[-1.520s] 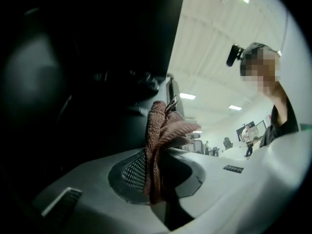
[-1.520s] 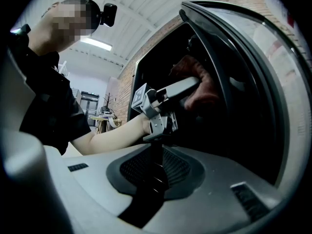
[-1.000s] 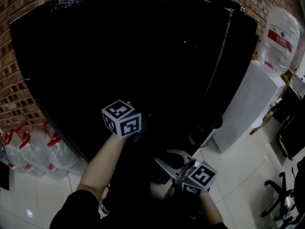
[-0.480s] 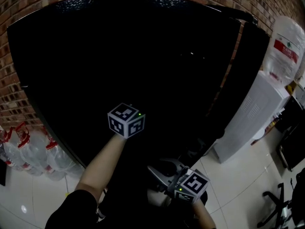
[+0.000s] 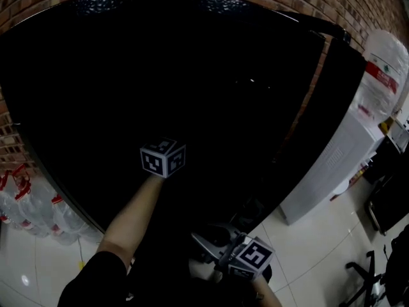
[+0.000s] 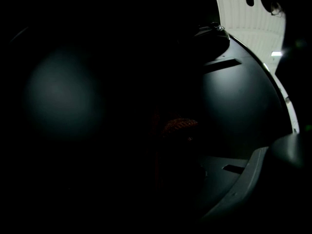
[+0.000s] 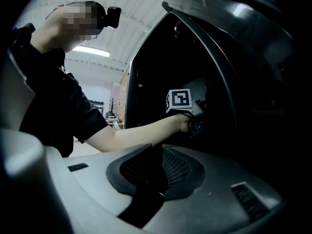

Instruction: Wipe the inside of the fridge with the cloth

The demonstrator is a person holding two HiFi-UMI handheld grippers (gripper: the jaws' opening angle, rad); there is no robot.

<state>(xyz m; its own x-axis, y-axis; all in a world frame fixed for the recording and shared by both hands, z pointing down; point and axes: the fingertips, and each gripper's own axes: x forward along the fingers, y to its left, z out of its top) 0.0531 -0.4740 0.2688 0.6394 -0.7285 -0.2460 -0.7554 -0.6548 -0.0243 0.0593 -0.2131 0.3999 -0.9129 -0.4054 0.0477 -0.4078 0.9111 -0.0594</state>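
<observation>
dark fridge (image 5: 160, 75) against brick wall (image 5: 361, 2)

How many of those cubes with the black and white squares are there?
2. One cube is at the end of the arm reaching into the dark fridge; the other cube is lower, by the white floor. None looks hidden.

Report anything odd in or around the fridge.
Nothing stands out, though the fridge interior is too dark to inspect. Only a reddish cloth shows dimly at the left gripper's jaws. The water dispenser beside the fridge stands upright.
</observation>
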